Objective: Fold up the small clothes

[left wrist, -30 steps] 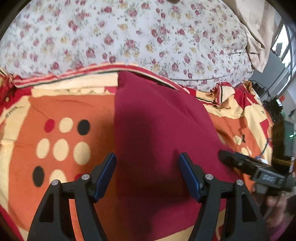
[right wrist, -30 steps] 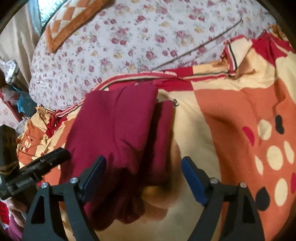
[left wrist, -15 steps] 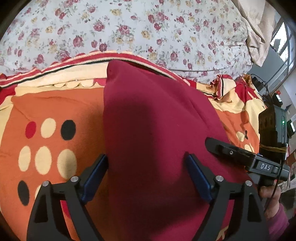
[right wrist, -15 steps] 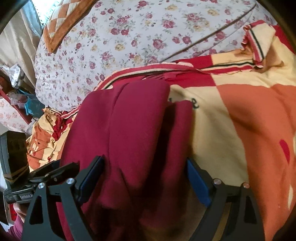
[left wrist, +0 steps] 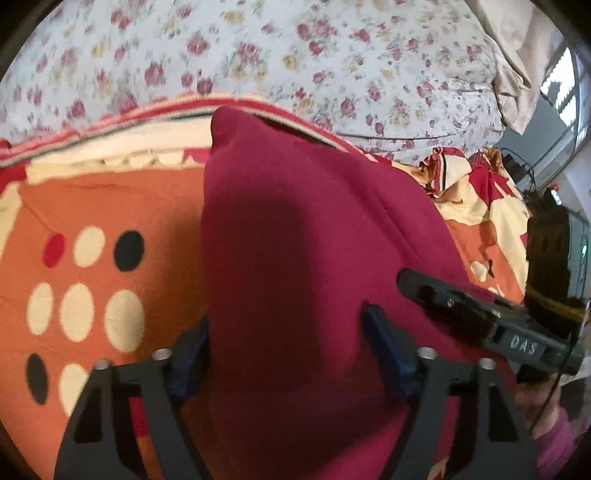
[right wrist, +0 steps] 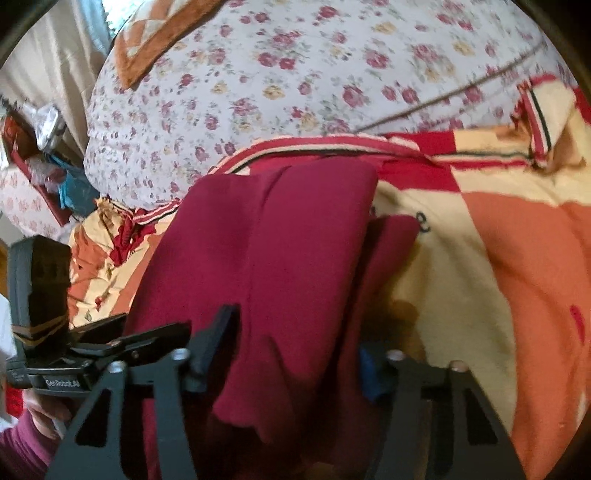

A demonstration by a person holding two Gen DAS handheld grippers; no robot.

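Note:
A dark red garment (left wrist: pixel 295 258) lies folded lengthwise on the orange, cream and red blanket (left wrist: pixel 92 221). In the right wrist view the garment (right wrist: pixel 288 258) shows two layers, with a narrower strip sticking out at its right side. My left gripper (left wrist: pixel 288 350) is open with its jaws straddling the garment's near end, the cloth bulging up between them. My right gripper (right wrist: pixel 295 354) is open too, its jaws on either side of the garment's near end. Each gripper shows in the other's view: the right one (left wrist: pixel 480 317) and the left one (right wrist: pixel 110 354).
A white floral quilt (left wrist: pixel 258 55) lies bunched behind the blanket. An orange patterned pillow (right wrist: pixel 155 33) rests on the quilt at the far left. Clutter (right wrist: pixel 40 147) and a curtain stand beside the bed at the left.
Both grippers have moved forward and down onto the garment, which now fills the gap between their jaws. The jaws have narrowed slightly around the cloth.

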